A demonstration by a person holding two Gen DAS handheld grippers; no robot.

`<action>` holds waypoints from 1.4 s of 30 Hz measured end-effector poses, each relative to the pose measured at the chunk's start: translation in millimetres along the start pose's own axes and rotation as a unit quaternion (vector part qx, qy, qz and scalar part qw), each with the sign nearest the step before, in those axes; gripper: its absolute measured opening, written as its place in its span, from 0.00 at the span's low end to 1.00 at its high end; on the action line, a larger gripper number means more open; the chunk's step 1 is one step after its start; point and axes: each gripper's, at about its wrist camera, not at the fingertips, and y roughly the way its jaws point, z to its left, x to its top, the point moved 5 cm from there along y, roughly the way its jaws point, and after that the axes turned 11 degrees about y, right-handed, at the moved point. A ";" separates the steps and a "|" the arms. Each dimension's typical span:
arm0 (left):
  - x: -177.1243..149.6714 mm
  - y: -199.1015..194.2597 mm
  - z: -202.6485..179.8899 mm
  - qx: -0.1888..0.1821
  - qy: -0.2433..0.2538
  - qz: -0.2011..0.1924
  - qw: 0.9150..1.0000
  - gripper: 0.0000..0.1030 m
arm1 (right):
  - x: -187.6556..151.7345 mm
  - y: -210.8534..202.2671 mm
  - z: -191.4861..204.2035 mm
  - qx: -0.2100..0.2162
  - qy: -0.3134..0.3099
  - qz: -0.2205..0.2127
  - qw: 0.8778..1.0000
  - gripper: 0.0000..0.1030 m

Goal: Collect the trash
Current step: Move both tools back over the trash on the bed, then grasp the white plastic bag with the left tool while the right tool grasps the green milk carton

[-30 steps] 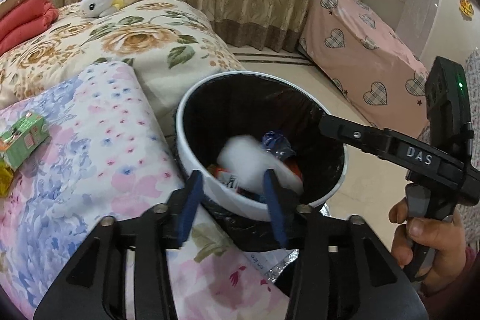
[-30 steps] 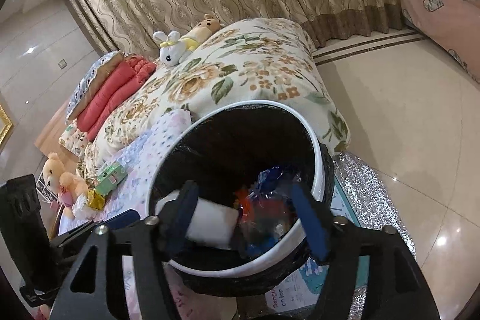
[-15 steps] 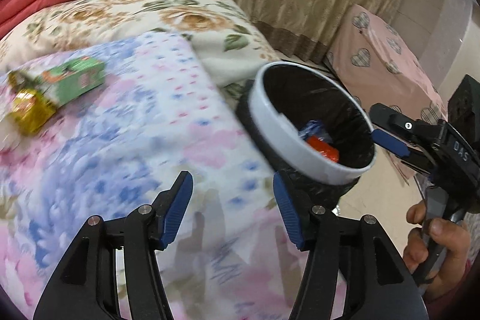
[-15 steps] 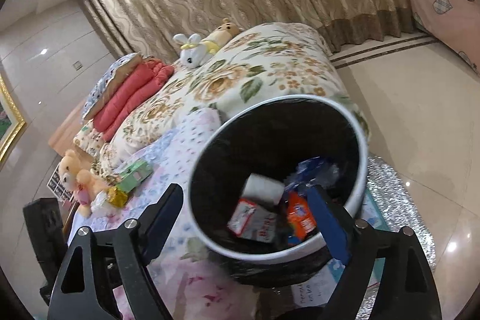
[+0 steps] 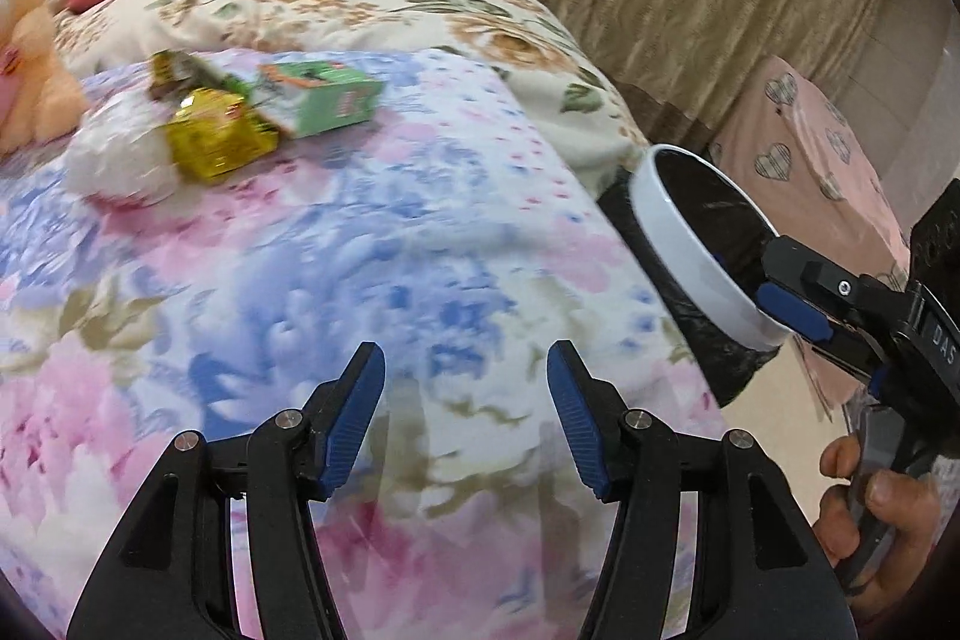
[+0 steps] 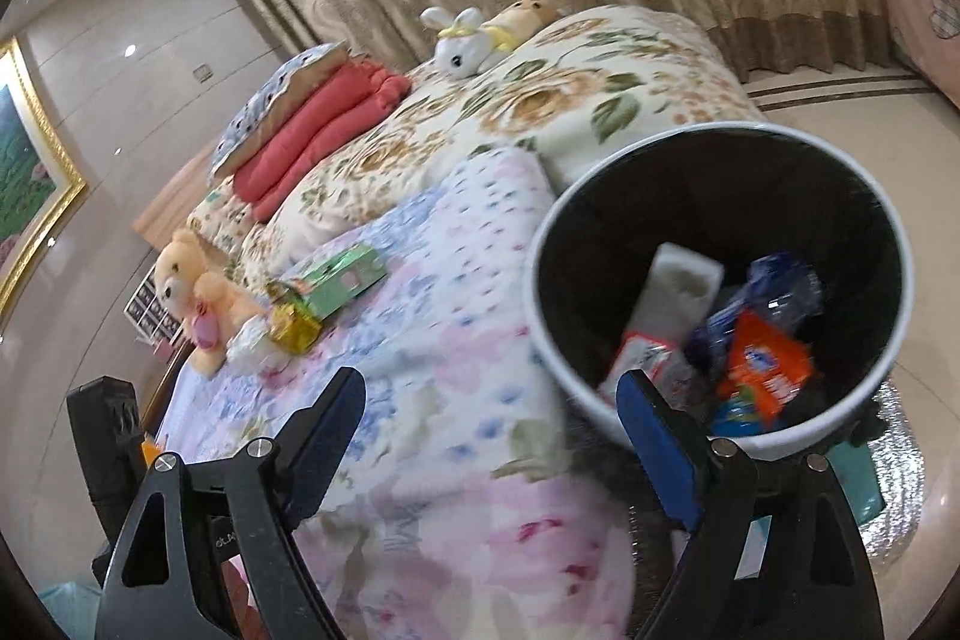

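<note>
Inside the bin (image 6: pixel 720 196): white foam (image 6: pixel 678 286), orange packet (image 6: pixel 765 370); both grippers spread, empty.

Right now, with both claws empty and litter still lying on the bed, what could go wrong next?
The green box, gold wrapper and white wad lie bunched together, so the open left claw might pinch two at once or snag the blanket. The teddy sits close by and could get bumped. The right claw hovers near the bin rim and may knock it.
</note>
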 end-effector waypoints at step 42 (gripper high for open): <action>-9.3 -31.4 156.9 0.089 -0.131 -0.022 0.987 0.66 | -45.4 126.0 110.7 0.035 -0.026 0.089 0.995 0.87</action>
